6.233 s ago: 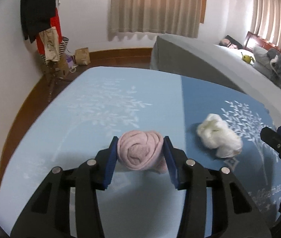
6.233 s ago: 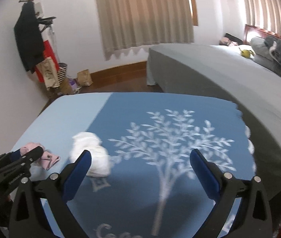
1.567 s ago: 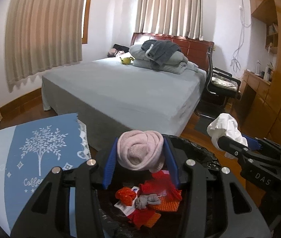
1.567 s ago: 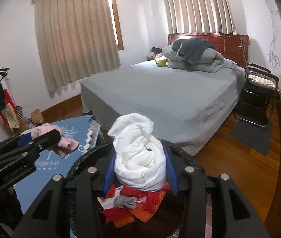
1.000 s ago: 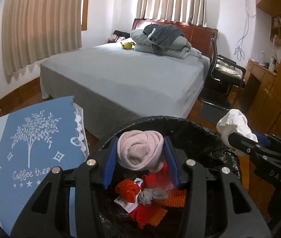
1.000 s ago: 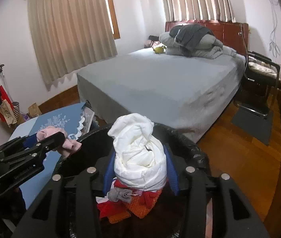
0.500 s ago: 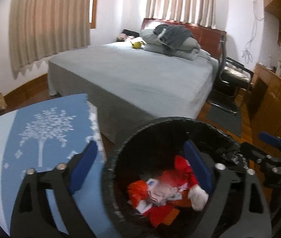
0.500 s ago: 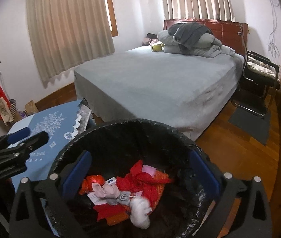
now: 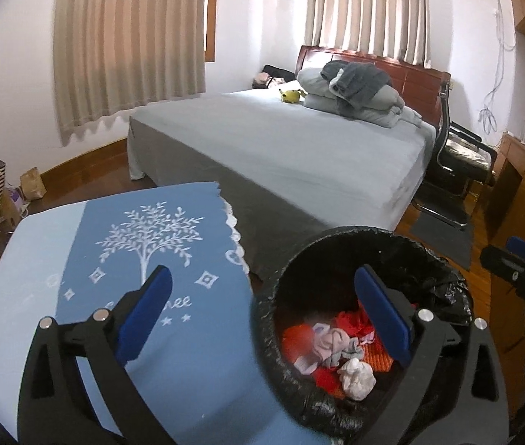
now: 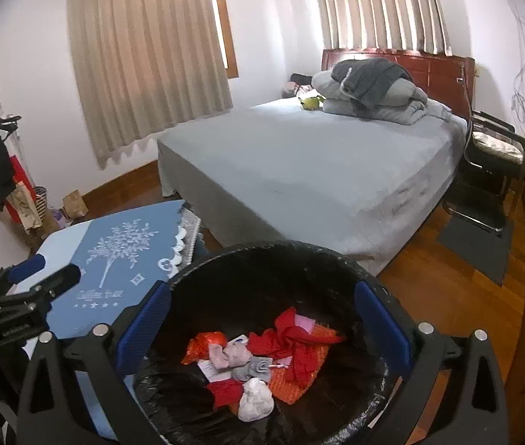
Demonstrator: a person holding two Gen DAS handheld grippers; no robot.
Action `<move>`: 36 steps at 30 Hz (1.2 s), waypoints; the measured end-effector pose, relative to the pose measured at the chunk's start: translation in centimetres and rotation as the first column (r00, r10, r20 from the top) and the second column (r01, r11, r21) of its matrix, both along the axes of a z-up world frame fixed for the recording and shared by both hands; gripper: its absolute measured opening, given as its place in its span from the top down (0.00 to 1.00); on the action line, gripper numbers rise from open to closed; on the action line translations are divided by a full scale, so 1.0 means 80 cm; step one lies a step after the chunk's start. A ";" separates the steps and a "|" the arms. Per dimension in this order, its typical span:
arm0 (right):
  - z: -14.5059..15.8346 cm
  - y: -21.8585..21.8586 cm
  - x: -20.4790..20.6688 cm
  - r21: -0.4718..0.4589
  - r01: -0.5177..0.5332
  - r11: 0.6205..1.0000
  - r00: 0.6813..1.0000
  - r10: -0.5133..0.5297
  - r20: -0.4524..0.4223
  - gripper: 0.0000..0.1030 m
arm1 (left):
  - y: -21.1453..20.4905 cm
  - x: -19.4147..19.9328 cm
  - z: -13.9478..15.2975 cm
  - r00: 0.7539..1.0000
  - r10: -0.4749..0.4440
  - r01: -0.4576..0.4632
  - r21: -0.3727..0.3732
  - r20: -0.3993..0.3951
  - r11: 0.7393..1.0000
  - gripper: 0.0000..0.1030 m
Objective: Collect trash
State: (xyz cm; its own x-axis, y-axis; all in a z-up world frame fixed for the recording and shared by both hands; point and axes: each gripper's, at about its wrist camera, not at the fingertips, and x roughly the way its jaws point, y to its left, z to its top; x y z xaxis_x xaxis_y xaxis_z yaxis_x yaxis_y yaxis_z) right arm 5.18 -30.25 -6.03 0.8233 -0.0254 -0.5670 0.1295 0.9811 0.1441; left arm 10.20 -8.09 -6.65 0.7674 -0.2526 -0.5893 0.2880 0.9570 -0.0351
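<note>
A black-lined trash bin [image 9: 336,233] [image 10: 262,246] stands beside the blue table. Inside lie red and orange scraps, a pink wad [image 9: 327,341] [image 10: 230,354] and a white wad [image 9: 357,372] [image 10: 256,400]. My left gripper [image 9: 262,278] hangs over the bin's left rim and the table edge. Its jaws are opening and nothing is between them. My right gripper [image 10: 262,291] is open and empty above the bin's middle. Each gripper also shows at the edge of the other's view: the right gripper [image 9: 522,259] and the left gripper [image 10: 39,274].
The table's blue cloth with a white tree print [image 9: 114,259] [image 10: 114,252] lies left of the bin. A grey bed [image 9: 299,141] fills the room behind. A black chair [image 9: 459,163] and a dark floor mat [image 9: 444,237] sit to the right, by wooden furniture.
Both grippers opened. The pink wad dropped from the left one and the white wad from the right one into the bin. Both grippers then rose, the left shifting towards the table.
</note>
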 end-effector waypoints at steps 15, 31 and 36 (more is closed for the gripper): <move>0.048 0.047 -0.033 -0.032 -0.072 0.997 0.997 0.073 0.039 0.05 | 0.030 -0.061 0.051 0.998 0.037 -0.037 0.001 0.059 0.999 0.07; 0.070 0.067 -0.052 -0.053 -0.101 0.993 0.992 0.105 0.074 0.05 | 0.046 -0.100 0.080 0.992 0.056 -0.054 -0.017 0.116 0.998 0.07; 0.071 0.069 -0.052 -0.056 -0.105 0.993 0.991 0.109 0.077 0.05 | 0.052 -0.100 0.083 0.991 0.067 -0.065 -0.024 0.118 0.998 0.06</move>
State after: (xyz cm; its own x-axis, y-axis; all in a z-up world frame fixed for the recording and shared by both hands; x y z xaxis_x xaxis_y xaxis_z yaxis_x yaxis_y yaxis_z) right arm 1.00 -24.70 -0.32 0.8652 0.0377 -0.5001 0.0134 0.9951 0.0982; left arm 2.19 -3.95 -0.01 0.8469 -0.2097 -0.4886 0.2275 0.9735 -0.0236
